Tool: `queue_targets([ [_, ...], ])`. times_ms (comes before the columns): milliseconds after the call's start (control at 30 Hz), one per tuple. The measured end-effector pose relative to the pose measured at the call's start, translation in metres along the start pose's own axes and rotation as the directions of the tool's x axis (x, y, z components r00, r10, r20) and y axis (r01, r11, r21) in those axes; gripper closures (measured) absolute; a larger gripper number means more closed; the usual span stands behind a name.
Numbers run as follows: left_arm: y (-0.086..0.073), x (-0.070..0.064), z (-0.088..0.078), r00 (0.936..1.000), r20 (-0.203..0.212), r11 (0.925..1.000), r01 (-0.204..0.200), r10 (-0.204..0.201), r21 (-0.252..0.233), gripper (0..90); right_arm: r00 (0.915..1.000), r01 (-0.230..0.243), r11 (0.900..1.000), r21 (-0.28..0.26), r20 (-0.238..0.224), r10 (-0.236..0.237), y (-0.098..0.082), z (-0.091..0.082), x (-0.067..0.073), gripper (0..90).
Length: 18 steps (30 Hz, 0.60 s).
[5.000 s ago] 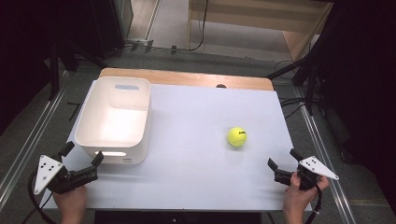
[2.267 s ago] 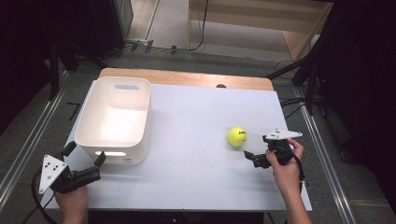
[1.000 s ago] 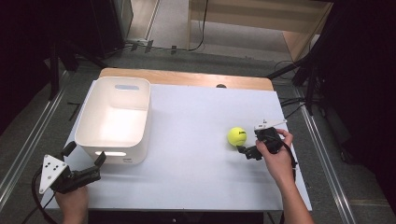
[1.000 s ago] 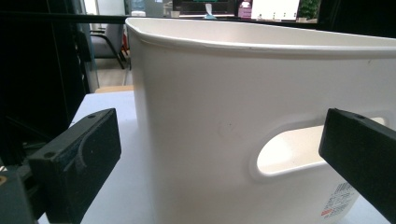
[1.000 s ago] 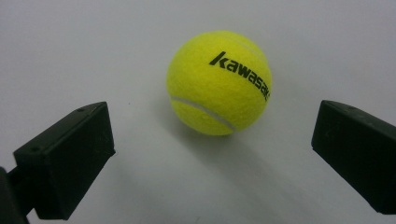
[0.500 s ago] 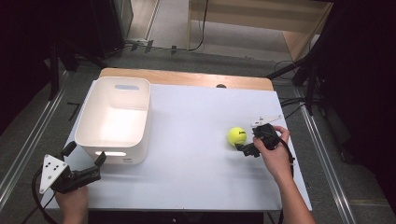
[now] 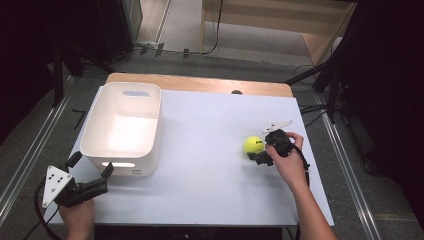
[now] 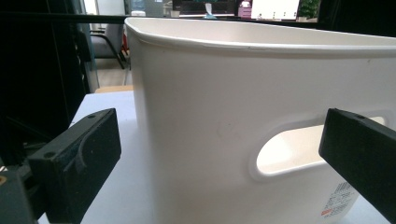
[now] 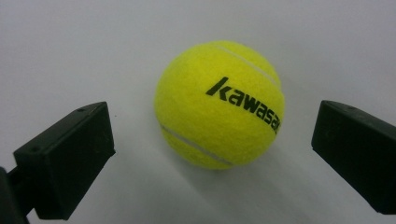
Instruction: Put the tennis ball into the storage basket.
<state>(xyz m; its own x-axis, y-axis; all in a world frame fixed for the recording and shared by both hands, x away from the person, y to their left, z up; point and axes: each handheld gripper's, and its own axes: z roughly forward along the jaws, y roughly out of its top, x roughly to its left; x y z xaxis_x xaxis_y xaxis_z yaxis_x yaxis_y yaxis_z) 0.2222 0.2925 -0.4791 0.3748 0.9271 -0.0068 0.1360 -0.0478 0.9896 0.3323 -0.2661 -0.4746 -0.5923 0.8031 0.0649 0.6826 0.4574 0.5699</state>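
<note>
Tennis ball [image 9: 219, 105] rests on the white table [image 7: 210, 190], well right of the white bin [image 7: 122, 130]; right gripper [image 7: 260, 156] spreads wide around it, untouching; left gripper [image 7: 90, 172] gapes empty before the bin.

A white worktop [image 7: 200, 185] covers a wooden table [image 7: 200, 83], whose bare strip shows along the far edge. Grey carpet [image 7: 250, 60] spreads beyond, with cables [image 7: 218, 30] trailing (toward a pale wooden cabinet [image 7: 280, 22]). Metal rails [image 7: 30, 155] flank both sides.
</note>
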Motion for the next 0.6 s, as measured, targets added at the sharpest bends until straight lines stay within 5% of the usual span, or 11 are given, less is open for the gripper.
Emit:
queue_targets([
  [333,0.000,0.000,0.000,1.0000,0.000,1.0000,0.000,0.000,0.000,0.0,0.9991,0.016,0.998,0.057,-0.039,-0.014,0.004,0.011,0.004,0.0],
  [600,0.000,0.000,0.000,1.0000,0.001,1.0000,-0.002,0.002,0.000,0.0,0.9999,0.007,0.997,0.070,-0.013,-0.006,0.007,0.018,0.005,0.0],
])
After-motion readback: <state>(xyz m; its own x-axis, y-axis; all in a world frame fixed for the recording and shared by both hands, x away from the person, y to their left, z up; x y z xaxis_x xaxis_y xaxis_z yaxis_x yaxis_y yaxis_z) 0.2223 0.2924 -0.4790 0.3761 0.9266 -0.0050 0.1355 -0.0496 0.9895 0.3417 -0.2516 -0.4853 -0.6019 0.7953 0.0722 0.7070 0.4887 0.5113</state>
